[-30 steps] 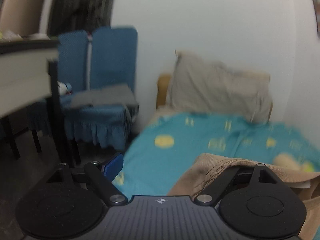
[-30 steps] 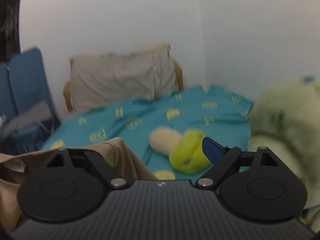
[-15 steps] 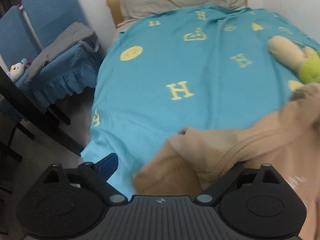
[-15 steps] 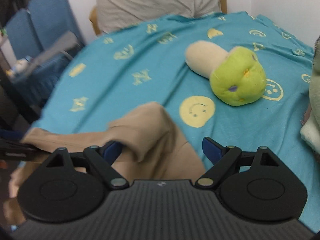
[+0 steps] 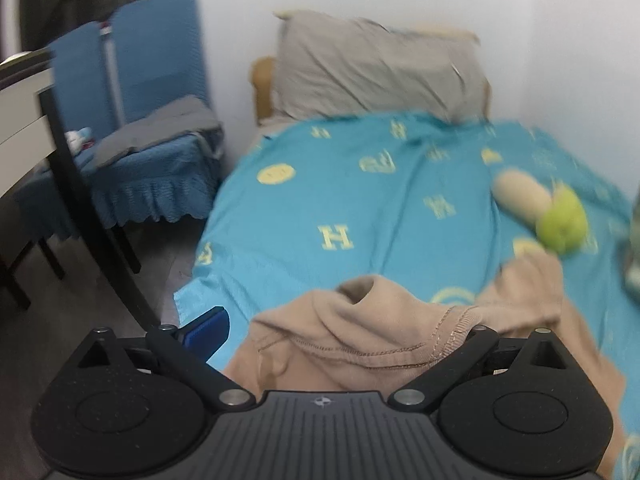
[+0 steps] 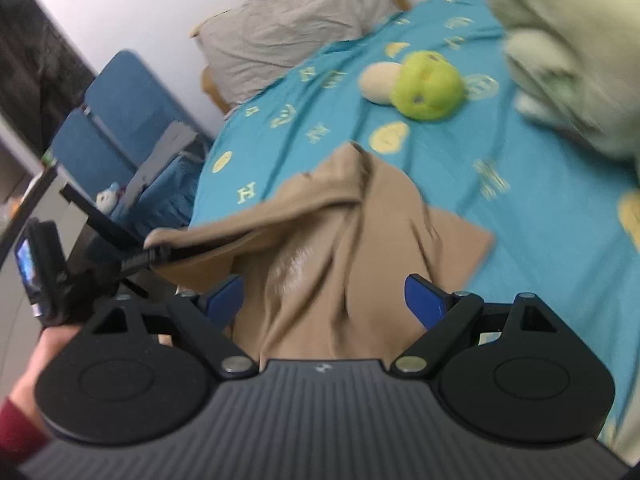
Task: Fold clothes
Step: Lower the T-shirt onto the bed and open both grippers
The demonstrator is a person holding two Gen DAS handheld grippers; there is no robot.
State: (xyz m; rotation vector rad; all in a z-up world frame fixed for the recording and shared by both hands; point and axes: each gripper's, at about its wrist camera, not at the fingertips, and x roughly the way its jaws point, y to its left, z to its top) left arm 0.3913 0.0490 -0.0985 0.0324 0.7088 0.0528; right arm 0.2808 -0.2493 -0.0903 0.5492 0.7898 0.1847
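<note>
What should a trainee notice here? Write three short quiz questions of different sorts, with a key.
1. True or false: the tan garment lies neatly folded on the teal bedsheet.
2. What lies on the sheet beyond the garment? A) a green and cream plush toy B) a book C) a shoe
3. What colour are the covers on the chairs beside the bed?

Key: 1 false, it is bunched and unfolded; 2 A; 3 blue.
</note>
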